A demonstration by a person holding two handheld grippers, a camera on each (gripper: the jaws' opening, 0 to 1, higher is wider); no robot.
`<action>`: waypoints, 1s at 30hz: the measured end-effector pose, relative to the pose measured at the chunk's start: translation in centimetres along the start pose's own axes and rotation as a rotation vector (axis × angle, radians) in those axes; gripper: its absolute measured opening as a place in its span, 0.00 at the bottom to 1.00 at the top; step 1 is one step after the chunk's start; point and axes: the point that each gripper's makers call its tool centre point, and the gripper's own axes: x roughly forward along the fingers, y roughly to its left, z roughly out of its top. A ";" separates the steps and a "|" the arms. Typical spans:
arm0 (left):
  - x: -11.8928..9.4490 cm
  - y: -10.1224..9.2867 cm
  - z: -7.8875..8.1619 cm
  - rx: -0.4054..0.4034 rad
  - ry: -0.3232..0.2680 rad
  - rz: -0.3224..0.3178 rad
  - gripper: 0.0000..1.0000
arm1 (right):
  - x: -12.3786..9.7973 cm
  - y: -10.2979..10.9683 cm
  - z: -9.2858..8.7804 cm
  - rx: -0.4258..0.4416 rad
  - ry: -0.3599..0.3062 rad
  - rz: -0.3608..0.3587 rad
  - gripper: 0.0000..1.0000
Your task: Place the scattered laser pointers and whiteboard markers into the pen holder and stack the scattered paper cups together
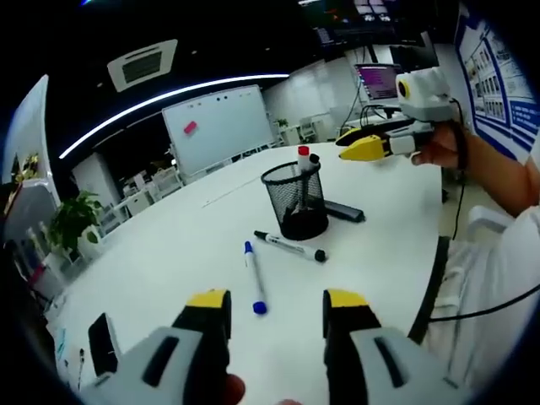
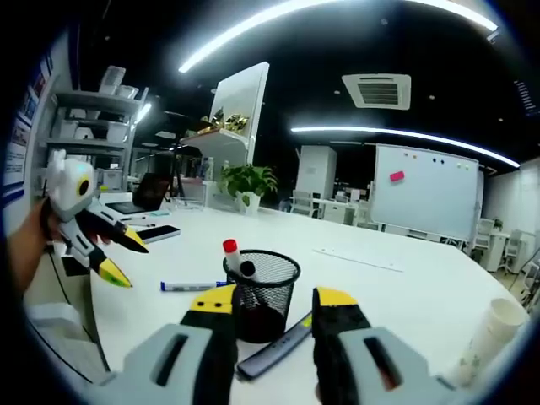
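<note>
A whiteboard (image 1: 221, 126) stands beyond the white table (image 1: 169, 245), under curved ceiling light strips (image 2: 405, 133).

The white bench (image 1: 169, 245) carries a black mesh pen holder (image 1: 296, 201), a blue marker (image 1: 253, 277), a black marker (image 1: 290, 246), a dark flat pointer (image 1: 344, 212) and stacked paper cups (image 2: 489, 339).
</note>
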 end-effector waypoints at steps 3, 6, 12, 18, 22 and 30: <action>0.0 0.4 0.3 -0.021 -0.019 0.021 0.44 | 0.0 0.1 -0.2 0.001 0.005 0.004 0.33; 0.2 0.5 0.3 -0.037 -0.025 0.026 0.44 | 0.0 0.1 -0.3 0.002 0.008 0.004 0.33; 0.8 1.5 -0.3 -0.093 -0.029 0.071 0.44 | -0.4 -0.8 0.1 0.006 -0.010 -0.028 0.35; 1.1 2.4 -0.8 -0.127 -0.033 0.098 0.44 | -0.5 -1.0 0.1 0.011 -0.009 -0.030 0.35; 1.5 2.6 -1.1 -0.131 -0.033 0.105 0.44 | -0.6 -0.9 0.1 0.010 -0.008 -0.022 0.34; 2.6 3.4 -2.4 -0.149 -0.013 0.121 0.44 | -0.7 -0.7 -0.2 0.014 -0.003 -0.011 0.32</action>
